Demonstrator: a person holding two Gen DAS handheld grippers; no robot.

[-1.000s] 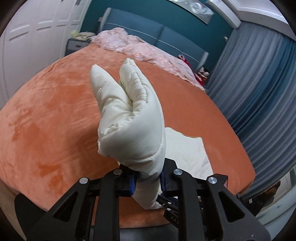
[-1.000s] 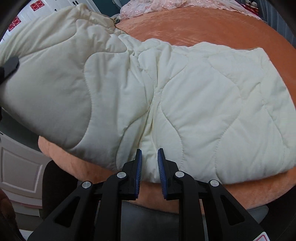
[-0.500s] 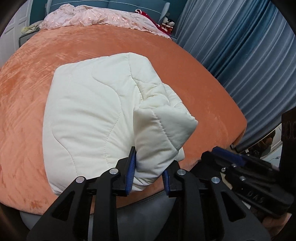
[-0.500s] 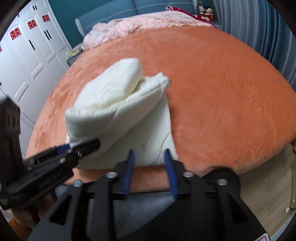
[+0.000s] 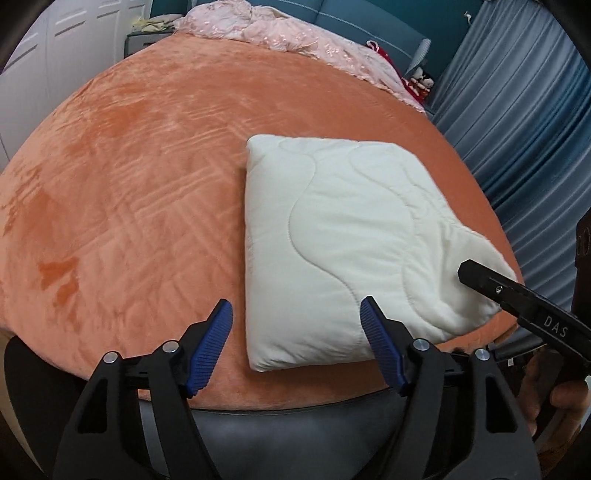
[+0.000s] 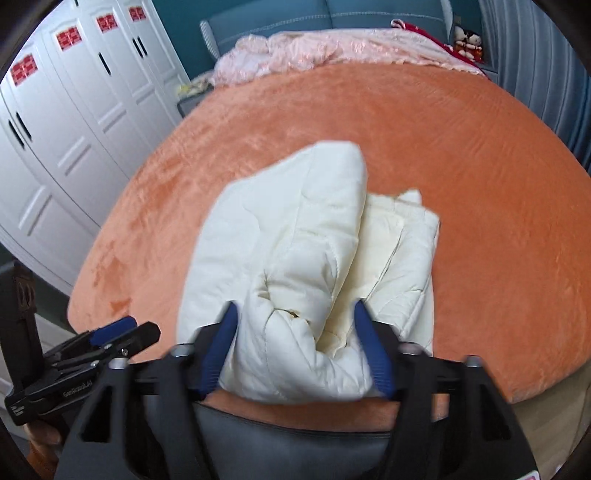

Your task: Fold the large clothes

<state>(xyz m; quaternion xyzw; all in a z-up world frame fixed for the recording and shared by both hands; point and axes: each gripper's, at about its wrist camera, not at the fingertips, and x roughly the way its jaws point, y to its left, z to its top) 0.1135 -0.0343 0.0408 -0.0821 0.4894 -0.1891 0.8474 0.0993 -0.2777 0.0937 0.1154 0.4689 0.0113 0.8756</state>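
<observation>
Orange plush bedding point(image 5: 140, 192) is covering the wide bed; a pink lace coverlet point(image 5: 295, 33) is lying bunched along its far edge toward 12 o'clock, blue curtains point(image 5: 524, 122) are hanging at 2 o'clock in the left wrist view, and white wardrobe doors point(image 6: 62, 122) are being shown at 10 o'clock in the right wrist view. The cream quilted garment point(image 5: 351, 251) is resting folded into a thick rectangle near the bed's front edge, at 1 o'clock from the left gripper point(image 5: 297, 343); that gripper is being held with its jaws spread wide, just short of the garment's near left corner and closed on nothing. The right gripper point(image 6: 295, 354) is being held with its jaws parted around the garment's bunched near end, which is filling the gap between the blue pads point(image 6: 371, 354).
</observation>
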